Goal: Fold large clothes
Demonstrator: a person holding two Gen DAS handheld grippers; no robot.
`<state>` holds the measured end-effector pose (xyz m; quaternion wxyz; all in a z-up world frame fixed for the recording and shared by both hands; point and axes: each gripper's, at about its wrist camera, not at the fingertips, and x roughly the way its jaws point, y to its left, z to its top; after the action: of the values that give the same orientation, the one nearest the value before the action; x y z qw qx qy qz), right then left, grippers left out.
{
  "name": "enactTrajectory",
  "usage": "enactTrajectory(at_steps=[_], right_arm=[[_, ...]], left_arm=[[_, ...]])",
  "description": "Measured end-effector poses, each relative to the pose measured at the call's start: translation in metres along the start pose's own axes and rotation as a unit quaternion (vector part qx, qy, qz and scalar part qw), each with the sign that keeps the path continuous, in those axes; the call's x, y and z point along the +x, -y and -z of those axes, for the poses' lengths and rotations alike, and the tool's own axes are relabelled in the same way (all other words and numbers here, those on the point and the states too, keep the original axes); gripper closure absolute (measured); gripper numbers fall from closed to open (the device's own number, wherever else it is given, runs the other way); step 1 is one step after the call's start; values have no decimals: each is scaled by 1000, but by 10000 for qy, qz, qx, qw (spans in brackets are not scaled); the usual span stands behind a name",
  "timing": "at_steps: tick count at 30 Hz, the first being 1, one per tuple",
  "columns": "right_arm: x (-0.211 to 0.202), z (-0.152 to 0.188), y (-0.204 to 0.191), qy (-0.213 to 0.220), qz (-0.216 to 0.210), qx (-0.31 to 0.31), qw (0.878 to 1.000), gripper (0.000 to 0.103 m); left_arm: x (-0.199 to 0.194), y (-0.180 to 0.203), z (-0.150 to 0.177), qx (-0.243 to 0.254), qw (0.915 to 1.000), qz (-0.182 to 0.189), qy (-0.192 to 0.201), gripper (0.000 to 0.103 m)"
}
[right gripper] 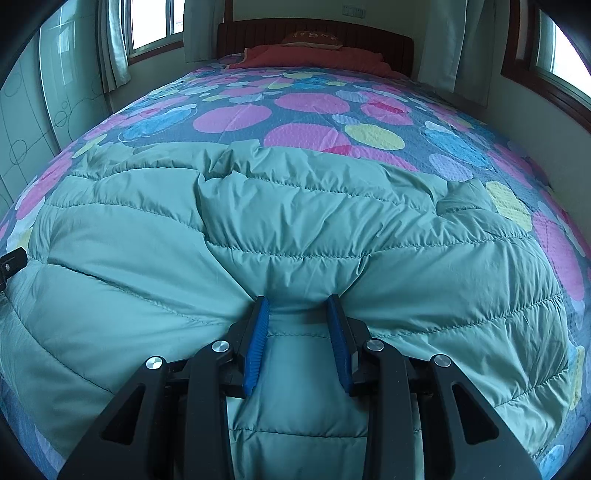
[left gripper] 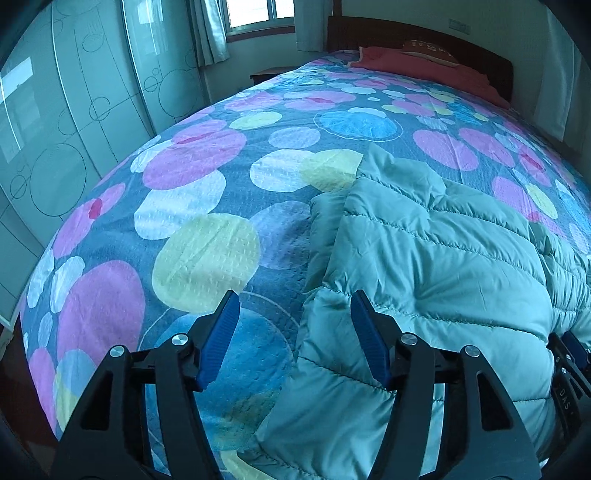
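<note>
A puffy pale-green quilted jacket (left gripper: 424,258) (right gripper: 295,221) lies spread across the near end of a bed with a circle-patterned bedspread (left gripper: 207,251) (right gripper: 306,133). My left gripper (left gripper: 294,299) is open at the jacket's left edge. One blue pad (left gripper: 369,343) sits over the jacket and the other over the bedspread, and neither presses on the cloth. My right gripper (right gripper: 297,299) is shut on a bunched fold of the jacket near its middle, and the fabric puckers toward the pads. Part of the right gripper (left gripper: 569,362) shows at the jacket's right side.
Sliding wardrobe doors (left gripper: 74,129) stand along the bed's left side. A dark headboard (right gripper: 314,33) with a red blanket (right gripper: 314,55) is at the far end, and a nightstand (left gripper: 266,74) beside it. Windows with curtains (right gripper: 151,22) (right gripper: 554,48) are behind and to the right.
</note>
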<state>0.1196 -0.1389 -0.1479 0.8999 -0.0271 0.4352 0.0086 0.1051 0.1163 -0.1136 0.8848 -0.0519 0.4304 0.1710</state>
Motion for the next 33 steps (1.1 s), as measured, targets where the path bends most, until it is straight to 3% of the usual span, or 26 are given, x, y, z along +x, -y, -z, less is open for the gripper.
enactTrajectory(at_steps=[4, 10, 15, 19, 21, 23, 28, 33], right_arm=[[0, 0, 0, 2, -3, 0, 10000, 70], [-1, 0, 0, 5, -2, 0, 10000, 70], [-1, 0, 0, 8, -12, 13, 10000, 70], [-1, 0, 0, 13, -2, 3, 10000, 70], [-1, 0, 0, 14, -9, 10, 10000, 70], [-1, 1, 0, 15, -9, 12, 10000, 70], [-1, 1, 0, 19, -10, 11, 10000, 70], [-2, 0, 0, 26, -11, 15, 10000, 70]], left_arm=[[8, -3, 3, -198, 9990, 224, -318, 37], [10, 2, 2, -275, 9981, 414, -370, 37], [28, 2, -2, -538, 9926, 799, -746, 36], [36, 1, 4, -726, 9897, 942, -798, 32], [38, -1, 7, -897, 9867, 1080, -816, 37], [36, 4, 9, -826, 9861, 1223, -768, 57], [29, 14, 10, -697, 9874, 1290, -596, 83], [13, 13, 5, -724, 9870, 1383, -385, 95]])
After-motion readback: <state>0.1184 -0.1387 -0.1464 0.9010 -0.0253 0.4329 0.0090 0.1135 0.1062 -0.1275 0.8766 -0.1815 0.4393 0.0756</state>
